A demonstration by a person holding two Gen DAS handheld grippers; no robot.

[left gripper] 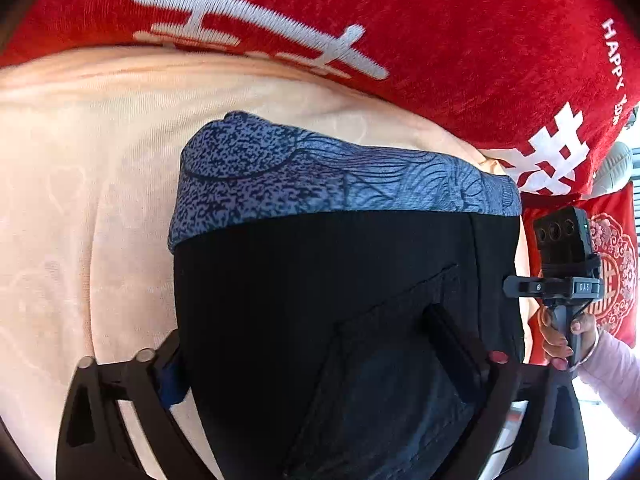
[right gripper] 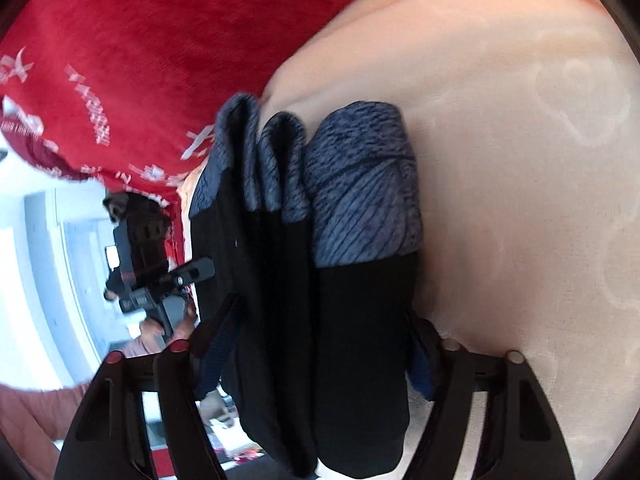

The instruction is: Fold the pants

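The folded pants point(left gripper: 320, 264) are black with a blue patterned waistband point(left gripper: 320, 176) and lie on a peach sheet point(left gripper: 72, 200). My left gripper point(left gripper: 304, 328) straddles them from above. Its left pad sits at the cloth's left edge and its right finger rests on the black fabric, with no pinch visible. In the right wrist view the pants point(right gripper: 356, 280) appear edge-on as a stack of layers. My right gripper point(right gripper: 326, 308) has a pad pressed against each side of that stack. A person's hand point(left gripper: 560, 336) holds the right tool beside the pants.
A red blanket point(left gripper: 400, 40) with white lettering lies past the waistband, along the sheet's far edge. A red embroidered cushion point(left gripper: 616, 272) stands to the right. Beyond the bed edge there is a bright room point(right gripper: 48, 240). Bare peach sheet point(right gripper: 520, 200) spreads beside the stack.
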